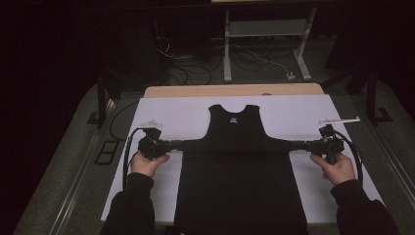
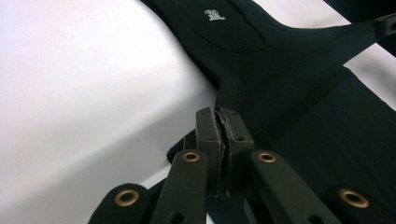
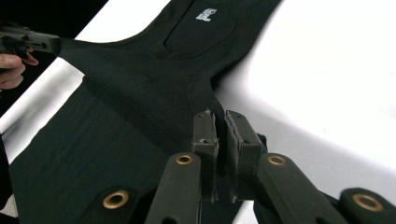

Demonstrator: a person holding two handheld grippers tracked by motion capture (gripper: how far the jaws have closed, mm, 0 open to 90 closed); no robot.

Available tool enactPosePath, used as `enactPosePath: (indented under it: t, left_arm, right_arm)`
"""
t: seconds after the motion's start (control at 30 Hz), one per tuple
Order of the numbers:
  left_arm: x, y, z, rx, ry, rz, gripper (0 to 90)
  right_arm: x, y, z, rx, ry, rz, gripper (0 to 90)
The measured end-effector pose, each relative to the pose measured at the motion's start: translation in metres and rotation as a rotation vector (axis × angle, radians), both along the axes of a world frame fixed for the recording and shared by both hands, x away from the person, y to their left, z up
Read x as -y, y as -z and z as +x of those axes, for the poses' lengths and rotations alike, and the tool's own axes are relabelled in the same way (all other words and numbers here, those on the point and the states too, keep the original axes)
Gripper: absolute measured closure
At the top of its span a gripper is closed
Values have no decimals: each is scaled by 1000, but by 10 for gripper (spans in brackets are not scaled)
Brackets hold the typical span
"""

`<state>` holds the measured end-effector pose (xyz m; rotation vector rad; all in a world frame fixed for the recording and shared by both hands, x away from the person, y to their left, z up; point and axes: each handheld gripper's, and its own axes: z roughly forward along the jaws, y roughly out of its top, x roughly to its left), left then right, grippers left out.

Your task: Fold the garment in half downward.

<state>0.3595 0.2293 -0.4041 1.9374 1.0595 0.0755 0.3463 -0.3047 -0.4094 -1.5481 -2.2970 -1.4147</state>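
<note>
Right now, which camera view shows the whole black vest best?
The high view: the black vest lies flat on the white sheet, visible from neckline almost to hem, pulled sideways by the left gripper and right gripper. The left gripper view shows the upper part and one pinched corner; the right gripper view shows the opposite side close up.

Black sleeveless top (image 1: 238, 161), tank/vest cut, lying flat on the white sheet (image 1: 303, 110) covering the table, neck end pointing away from the person. Small white label print inside the neckline (image 2: 214, 14). Lower body spread flat toward the near edge. Both side corners under the armholes are pulled out sideways into taut points, one pinched in the left gripper (image 1: 177, 144), the other in the right gripper (image 1: 299, 144). Fabric stretched across the chest between them.
</note>
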Motion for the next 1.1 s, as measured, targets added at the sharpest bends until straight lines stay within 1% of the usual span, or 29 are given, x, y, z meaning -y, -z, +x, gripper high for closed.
enactPosePath:
  t: [0.03, 0.13, 0.23, 0.5, 0.6, 0.73, 0.77, 0.83, 0.93, 1.1]
  left_arm:
    - [-2, 1, -4, -6, 2, -3, 864]
    - [-3, 2, -7, -15, 7, 2, 864]
    - [-3, 3, -11, -19, 11, 4, 864]
    - [-5, 3, -21, -30, 33, 6, 864]
    - [-6, 4, -23, -38, 34, 6, 864]
    - [-6, 4, -26, -40, 47, 14, 864]
    - [-6, 5, -27, -41, 49, 10, 864]
    - [-6, 6, -28, -44, 55, 5, 864]
    - [-7, 8, -29, -55, 64, 11, 864]
    - [-6, 8, -31, -59, 72, 11, 864]
  right_arm:
    - [1, 0, -3, -4, -4, -3, 814]
    - [1, 1, -6, -12, -8, -6, 814]
    - [1, 2, -13, -30, -21, -15, 813]
    - [1, 4, -21, -53, -34, -31, 814]
    - [0, 3, -25, -51, -41, -34, 814]
    - [0, 3, -27, -55, -48, -36, 813]
    - [1, 4, -28, -56, -48, -39, 813]
    - [1, 7, -30, -71, -51, -44, 813]
    - [1, 8, -32, -81, -55, -48, 813]
    - [0, 9, -34, -80, -65, -55, 812]
